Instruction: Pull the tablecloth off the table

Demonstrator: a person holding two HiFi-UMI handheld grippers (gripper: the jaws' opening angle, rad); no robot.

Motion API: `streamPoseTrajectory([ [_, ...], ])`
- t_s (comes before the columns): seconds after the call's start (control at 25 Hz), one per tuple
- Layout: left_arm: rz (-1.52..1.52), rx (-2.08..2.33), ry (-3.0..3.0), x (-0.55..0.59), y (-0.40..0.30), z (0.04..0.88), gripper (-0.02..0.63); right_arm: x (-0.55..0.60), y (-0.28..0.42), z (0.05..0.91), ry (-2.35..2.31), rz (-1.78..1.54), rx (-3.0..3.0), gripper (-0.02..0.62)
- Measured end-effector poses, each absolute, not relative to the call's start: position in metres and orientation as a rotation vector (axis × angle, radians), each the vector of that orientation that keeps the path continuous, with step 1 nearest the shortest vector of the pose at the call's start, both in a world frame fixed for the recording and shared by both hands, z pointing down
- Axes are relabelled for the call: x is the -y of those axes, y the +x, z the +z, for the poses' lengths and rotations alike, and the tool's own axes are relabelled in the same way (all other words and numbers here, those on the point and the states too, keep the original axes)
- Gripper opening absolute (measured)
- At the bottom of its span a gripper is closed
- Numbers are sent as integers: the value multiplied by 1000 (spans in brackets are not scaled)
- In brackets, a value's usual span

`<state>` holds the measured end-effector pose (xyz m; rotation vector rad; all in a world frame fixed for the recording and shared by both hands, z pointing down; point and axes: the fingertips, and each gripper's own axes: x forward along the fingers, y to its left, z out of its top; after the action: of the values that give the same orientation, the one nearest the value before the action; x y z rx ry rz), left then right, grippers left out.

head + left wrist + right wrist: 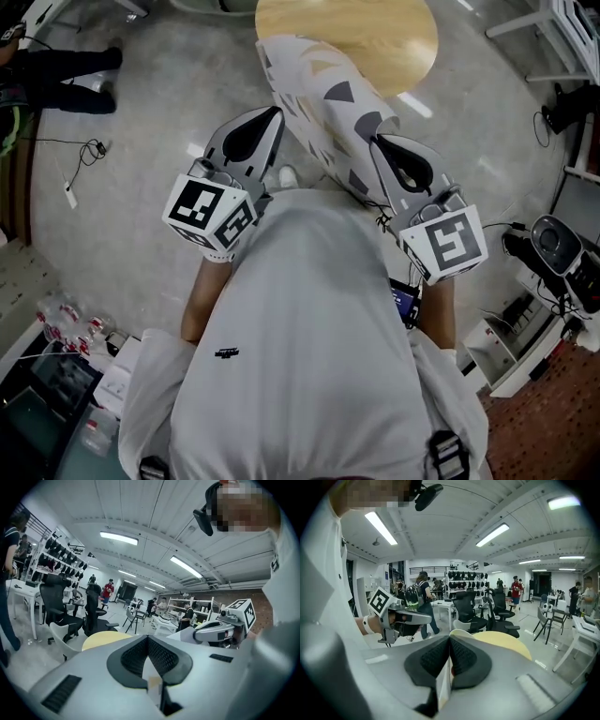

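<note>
In the head view the round wooden worktop (375, 37) is seen at 12 o'clock, bare over the part that shows. The cloth (323, 103), white with grey triangles, is drawn out in a bunched band from the worktop's near edge toward 6 o'clock, ending between the two grippers in front of the person's chest. Its far end is laid against the worktop's rim; the rest is held clear above the floor (141, 216).

The left gripper (272, 114) is held at the band's 9 o'clock side and the right gripper (380, 141) at its 3 o'clock side, both pointed toward 12 o'clock.

In the left gripper view the jaws are seen pressed together, with a thin pale strip of cloth (151, 681) pinched between the pads. In the right gripper view the jaws are likewise closed, and a white edge of cloth (443, 681) is clamped between them. The worktop (506, 641) is seen just beyond the jaws there.
</note>
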<state>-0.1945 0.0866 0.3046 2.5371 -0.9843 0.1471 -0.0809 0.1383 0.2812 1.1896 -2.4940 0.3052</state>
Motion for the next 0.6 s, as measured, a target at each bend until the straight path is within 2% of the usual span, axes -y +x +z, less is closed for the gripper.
streamPoseTrajectory([
  [0.4,147,967,2541,-76,-191,300,6,-121,-107,280,1100,363,2529,14],
  [0.6,152,943,2544,-75,-176,298,6,-121,-96,283,1113,413,2545,14],
])
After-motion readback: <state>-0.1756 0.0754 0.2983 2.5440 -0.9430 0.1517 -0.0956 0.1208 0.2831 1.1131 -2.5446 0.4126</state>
